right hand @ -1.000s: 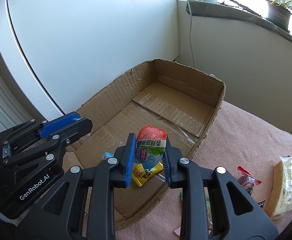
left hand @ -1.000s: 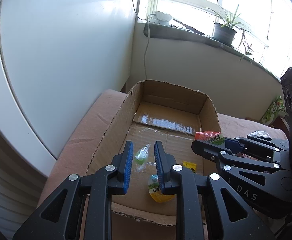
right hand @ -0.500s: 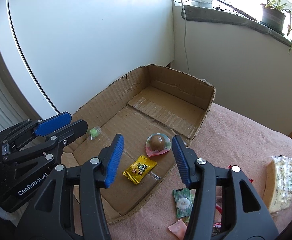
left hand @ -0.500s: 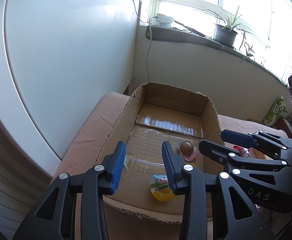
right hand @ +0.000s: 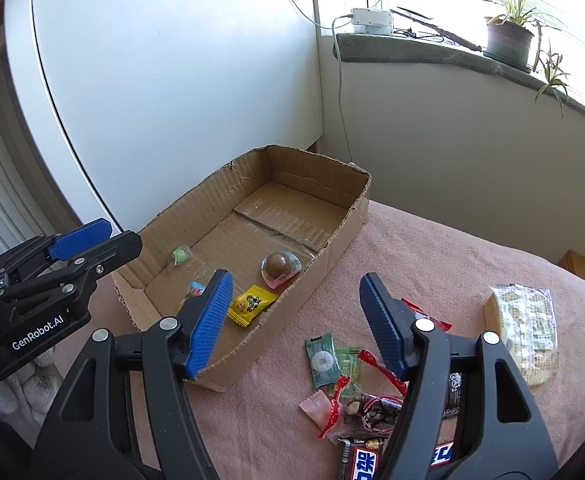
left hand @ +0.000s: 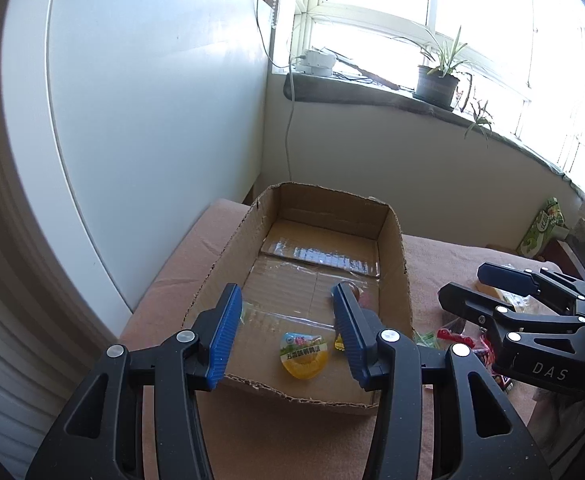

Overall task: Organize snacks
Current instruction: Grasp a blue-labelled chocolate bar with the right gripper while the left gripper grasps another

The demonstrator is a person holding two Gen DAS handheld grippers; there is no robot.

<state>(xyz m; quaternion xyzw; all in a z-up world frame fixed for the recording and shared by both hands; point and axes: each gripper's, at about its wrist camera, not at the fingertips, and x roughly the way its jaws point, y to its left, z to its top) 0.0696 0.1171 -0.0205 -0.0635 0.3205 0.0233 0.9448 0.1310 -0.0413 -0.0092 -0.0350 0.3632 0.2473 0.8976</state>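
An open cardboard box point(right hand: 344, 232) lies on a pink cloth point(right hand: 432, 264). In it are a green wrapped candy point(right hand: 180, 256), a yellow candy packet point(right hand: 251, 305), a pink cup with a brown ball point(right hand: 281, 268) and a yellow jelly cup point(left hand: 303, 356). My left gripper point(left hand: 286, 290) hangs over the box's near end. Its jaws are opening and hold nothing. My right gripper point(right hand: 295, 278) hovers above the box's right wall. Its jaws are opening too, with nothing between them. Each gripper shows in the other's view: the left gripper point(right hand: 118, 234) and the right gripper point(left hand: 466, 280).
Loose snacks lie on the cloth right of the box: a green packet point(right hand: 322, 360), red wrappers point(right hand: 376, 364), a chocolate bar point(right hand: 366, 462) and a wrapped bread slice point(right hand: 526, 332). A white panel point(left hand: 152, 120) stands left. A windowsill with a potted plant point(left hand: 436, 84) runs behind.
The left gripper let go of the green candy and the right let go of the pink cup; both now lie in the box. Both grippers opened and drew back and up.
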